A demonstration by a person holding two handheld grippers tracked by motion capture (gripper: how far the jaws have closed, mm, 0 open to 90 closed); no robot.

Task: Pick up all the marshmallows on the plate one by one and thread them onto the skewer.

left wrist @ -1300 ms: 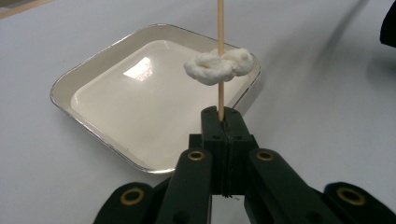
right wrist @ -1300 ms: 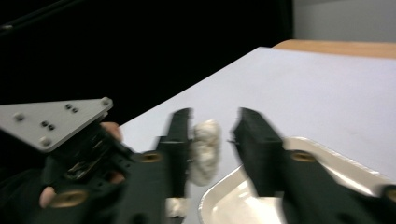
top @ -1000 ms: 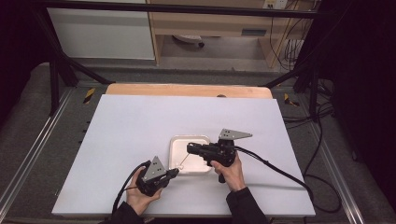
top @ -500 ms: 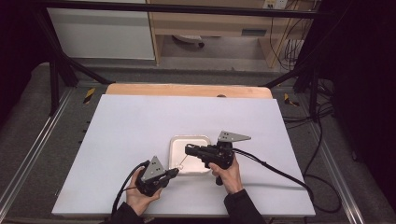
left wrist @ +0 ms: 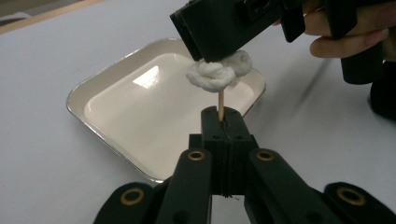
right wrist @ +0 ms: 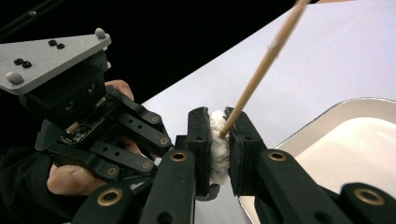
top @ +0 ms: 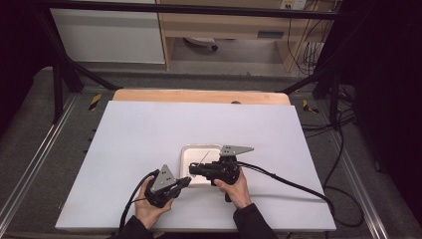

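White tabletop (top: 149, 134) carries a shallow white tray (left wrist: 116, 116), above whose near edge the left gripper (left wrist: 223, 122) pinches a wooden skewer (left wrist: 221, 100) with jaws fully together, while the right gripper (right wrist: 218, 135) squeezes the white marshmallow (right wrist: 218, 147) threaded on it

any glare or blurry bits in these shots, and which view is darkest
Left gripper view: a bright glare patch on the white tray; the hand-held gripper jaws are sharp, the table's far edge soft. Right gripper view: darkest, black background upper left; the wooden skewer blurs toward its far end. High view: evenly lit table, dim surroundings.
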